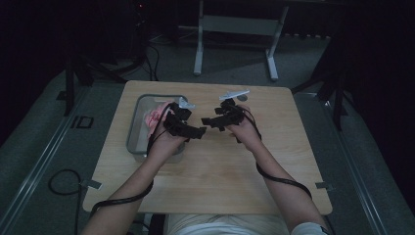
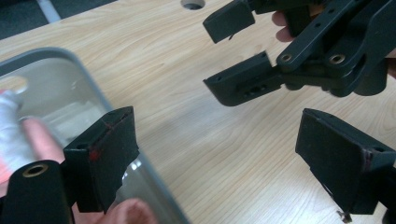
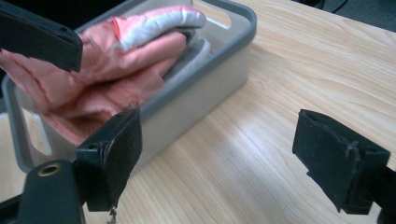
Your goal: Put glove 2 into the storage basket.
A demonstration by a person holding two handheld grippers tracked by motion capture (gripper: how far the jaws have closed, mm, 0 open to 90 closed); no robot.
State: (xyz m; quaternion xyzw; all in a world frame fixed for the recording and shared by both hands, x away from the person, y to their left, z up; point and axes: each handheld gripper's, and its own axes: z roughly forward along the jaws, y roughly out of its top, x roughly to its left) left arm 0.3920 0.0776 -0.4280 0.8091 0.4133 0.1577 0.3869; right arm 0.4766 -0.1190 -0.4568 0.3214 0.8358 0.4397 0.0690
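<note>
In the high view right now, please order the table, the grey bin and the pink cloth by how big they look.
1. The table, by far the largest.
2. The grey bin, on the table's left part.
3. The pink cloth, inside the bin and partly hidden by the left hand, so its full size is unsure.

My high view is dim, room nearly black beyond the pale wooden table point(image 1: 220, 166). Both gripper views brighter, w/ soft sheen on wood; near jaws blurred.
</note>
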